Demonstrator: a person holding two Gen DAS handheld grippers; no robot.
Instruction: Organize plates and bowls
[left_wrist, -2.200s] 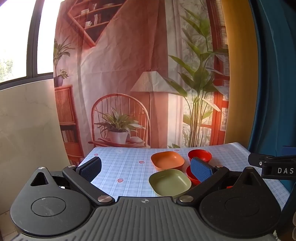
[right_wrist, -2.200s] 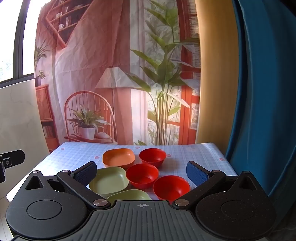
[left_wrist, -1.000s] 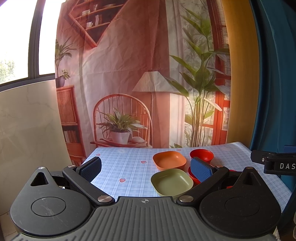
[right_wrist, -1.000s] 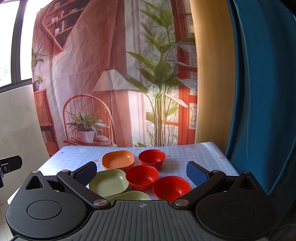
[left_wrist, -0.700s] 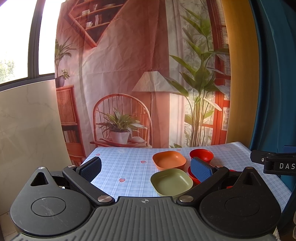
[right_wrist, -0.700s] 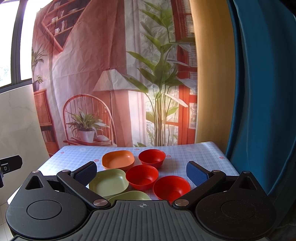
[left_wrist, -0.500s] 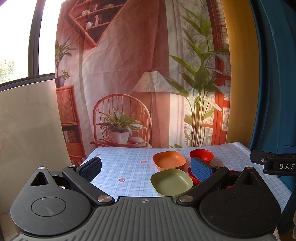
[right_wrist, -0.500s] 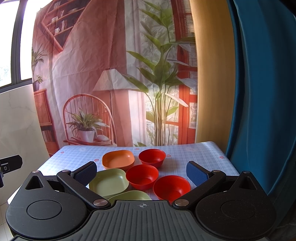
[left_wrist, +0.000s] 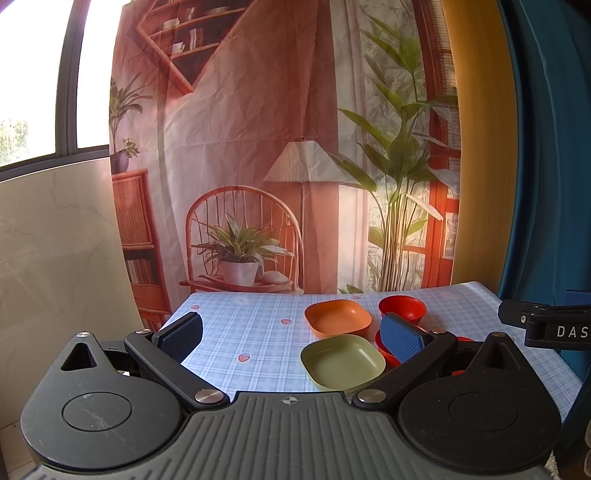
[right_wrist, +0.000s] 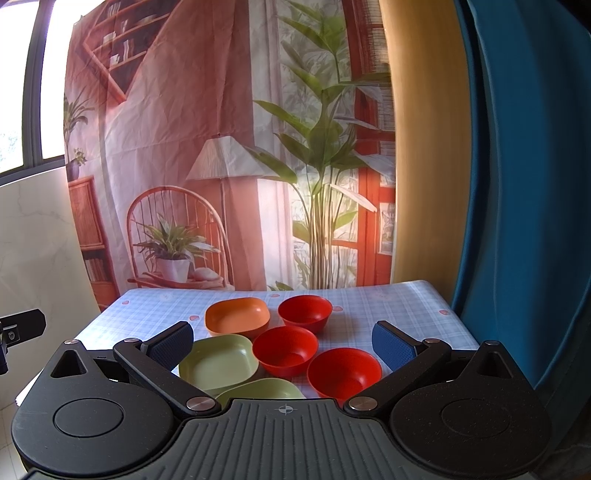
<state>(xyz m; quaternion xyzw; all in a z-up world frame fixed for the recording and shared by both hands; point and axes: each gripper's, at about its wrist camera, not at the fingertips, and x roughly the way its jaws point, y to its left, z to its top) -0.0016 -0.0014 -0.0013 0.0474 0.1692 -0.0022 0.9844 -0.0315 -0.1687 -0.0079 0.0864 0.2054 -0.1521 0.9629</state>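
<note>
Six dishes lie loose toward the right edge of the checked tablecloth (right_wrist: 388, 306): three round red bowls (right_wrist: 286, 349), an orange square plate (right_wrist: 236, 315) toward the far edge, two green square plates (right_wrist: 218, 362) nearest; all look matte, smooth plastic with rounded corners; left gripper (left_wrist: 291, 334) and right gripper (right_wrist: 282, 341) both hang wide, empty, short of the near edge; best to pinch a rim squarely, then nest like with like.

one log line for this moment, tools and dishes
left tool: open, empty | right tool: open, empty | red bowls: three, unstacked | plates: orange, two green | table
</note>
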